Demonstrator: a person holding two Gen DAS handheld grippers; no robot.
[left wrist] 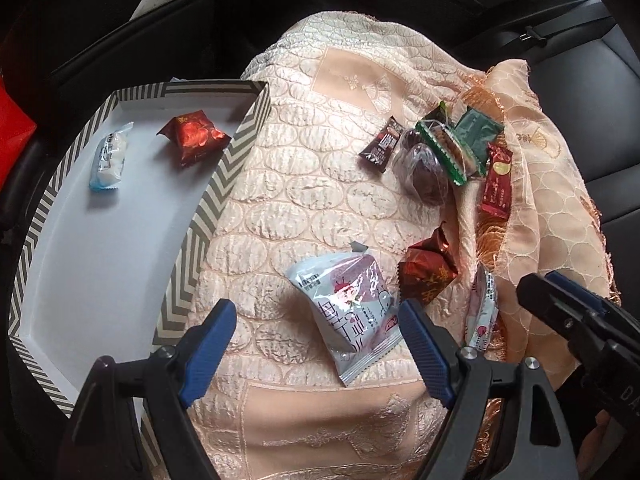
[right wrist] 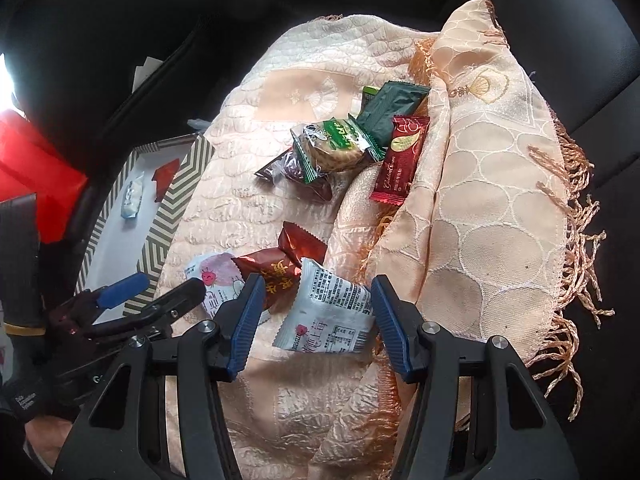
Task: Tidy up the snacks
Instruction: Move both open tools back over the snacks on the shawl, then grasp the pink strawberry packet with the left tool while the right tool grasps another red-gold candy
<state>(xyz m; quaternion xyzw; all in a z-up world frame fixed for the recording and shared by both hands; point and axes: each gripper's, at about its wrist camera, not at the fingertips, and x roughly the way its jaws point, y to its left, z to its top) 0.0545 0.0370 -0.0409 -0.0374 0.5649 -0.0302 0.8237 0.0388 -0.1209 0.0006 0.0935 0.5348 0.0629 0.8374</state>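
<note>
A chevron-patterned box [left wrist: 208, 204] with a white floor holds a white candy [left wrist: 108, 158] and a red-brown packet [left wrist: 194, 138]. My left gripper [left wrist: 316, 320] is open just above a white strawberry packet [left wrist: 352, 308] on the peach cloth. My right gripper [right wrist: 316, 300] is open with its jaws on either side of a second white strawberry packet [right wrist: 328, 312]; it also shows in the left wrist view [left wrist: 560, 300]. A red-brown packet [right wrist: 276, 276] lies just left of that. Farther off lies a pile: a green biscuit pack [right wrist: 336, 144], a dark green packet [right wrist: 390, 110] and a red bar [right wrist: 400, 160].
The peach quilted cloth [left wrist: 320, 120] covers a black car seat [left wrist: 580, 60]. A folded fringed part of the cloth [right wrist: 500, 200] rises at the right. A red bag [right wrist: 36, 168] sits left of the box. A small dark brown bar [left wrist: 380, 144] and a clear-wrapped dark sweet [left wrist: 420, 172] lie in the pile.
</note>
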